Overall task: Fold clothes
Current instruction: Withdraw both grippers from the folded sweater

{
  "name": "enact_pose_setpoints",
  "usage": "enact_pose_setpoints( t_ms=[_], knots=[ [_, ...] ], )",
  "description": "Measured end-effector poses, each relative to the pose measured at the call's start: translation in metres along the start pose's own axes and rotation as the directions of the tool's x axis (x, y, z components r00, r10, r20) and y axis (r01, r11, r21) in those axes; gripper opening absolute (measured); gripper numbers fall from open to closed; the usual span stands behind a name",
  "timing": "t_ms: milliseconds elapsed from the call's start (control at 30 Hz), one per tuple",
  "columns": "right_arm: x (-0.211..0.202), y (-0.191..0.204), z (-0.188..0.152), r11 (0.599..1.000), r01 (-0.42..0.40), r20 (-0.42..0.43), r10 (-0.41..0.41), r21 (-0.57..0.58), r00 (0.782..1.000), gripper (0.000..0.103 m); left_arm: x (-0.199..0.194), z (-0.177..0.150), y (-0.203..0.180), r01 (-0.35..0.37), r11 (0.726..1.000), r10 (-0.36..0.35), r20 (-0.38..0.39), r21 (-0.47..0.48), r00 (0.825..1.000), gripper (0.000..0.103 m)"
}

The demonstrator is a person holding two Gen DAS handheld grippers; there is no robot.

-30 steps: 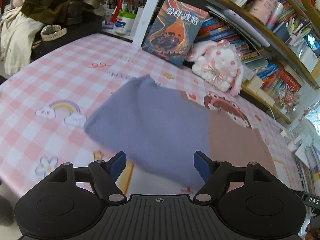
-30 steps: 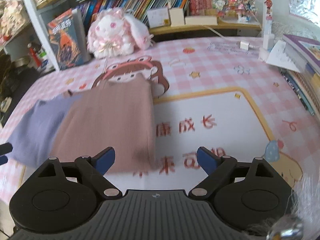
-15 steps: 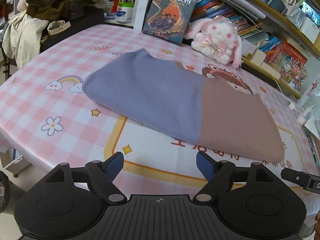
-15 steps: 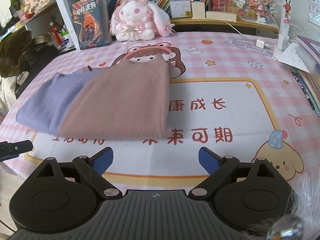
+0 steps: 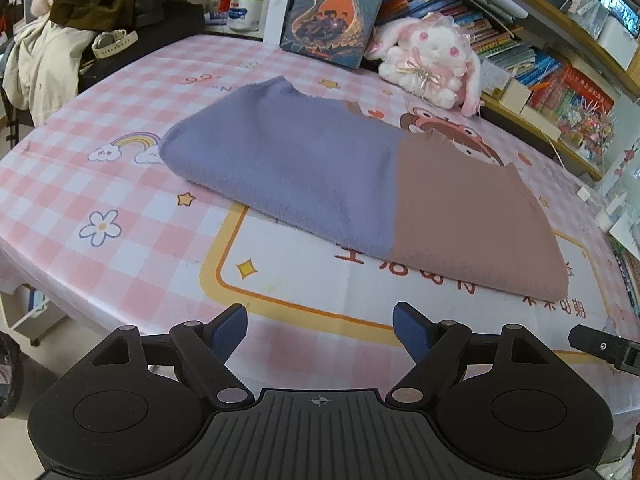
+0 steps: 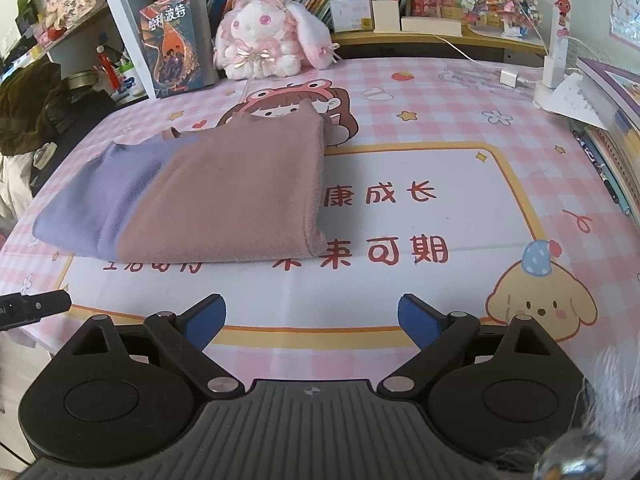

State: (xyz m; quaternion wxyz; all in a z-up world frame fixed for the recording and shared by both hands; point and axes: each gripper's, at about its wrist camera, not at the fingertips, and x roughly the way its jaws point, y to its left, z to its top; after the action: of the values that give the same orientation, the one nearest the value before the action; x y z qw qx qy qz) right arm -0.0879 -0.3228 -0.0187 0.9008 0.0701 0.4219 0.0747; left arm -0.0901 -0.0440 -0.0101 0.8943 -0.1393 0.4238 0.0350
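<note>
A folded knit garment (image 5: 360, 184), blue-purple on its left half and dusty pink on its right, lies flat on the pink checked tablecloth (image 5: 100, 184). In the right wrist view the same garment (image 6: 200, 196) sits to the left of centre. My left gripper (image 5: 320, 320) hovers over the near table edge, open, well short of the garment, with nothing between its blue pads. My right gripper (image 6: 312, 310) is open too, over the printed white panel, nothing between its fingers. Each view catches the tip of the other gripper at its side edge.
A plush rabbit (image 6: 264, 40) and an upright book (image 6: 172, 56) stand at the back of the table under crowded bookshelves. A heap of clothes (image 5: 80, 8) lies beyond the far left edge. A charger and cable (image 6: 510, 78) and stacked books (image 6: 612, 120) sit at the right.
Both grippers have drawn back from the garment toward the near table edge. The garment, blurred and close a second ago, now lies still and farther off. The left jaws stand slightly wider.
</note>
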Motion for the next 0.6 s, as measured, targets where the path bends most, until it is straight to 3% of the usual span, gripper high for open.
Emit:
enact_pose_setpoints(
  t_ms=[600],
  knots=[
    [0.0018, 0.0018, -0.0019, 1.000, 0.004, -0.012, -0.004, 0.005, 1.000, 0.093, 0.0021, -0.0007, 0.0007, -0.006, 1.000, 0.006, -0.024, 0.009, 1.000, 0.083]
  ],
)
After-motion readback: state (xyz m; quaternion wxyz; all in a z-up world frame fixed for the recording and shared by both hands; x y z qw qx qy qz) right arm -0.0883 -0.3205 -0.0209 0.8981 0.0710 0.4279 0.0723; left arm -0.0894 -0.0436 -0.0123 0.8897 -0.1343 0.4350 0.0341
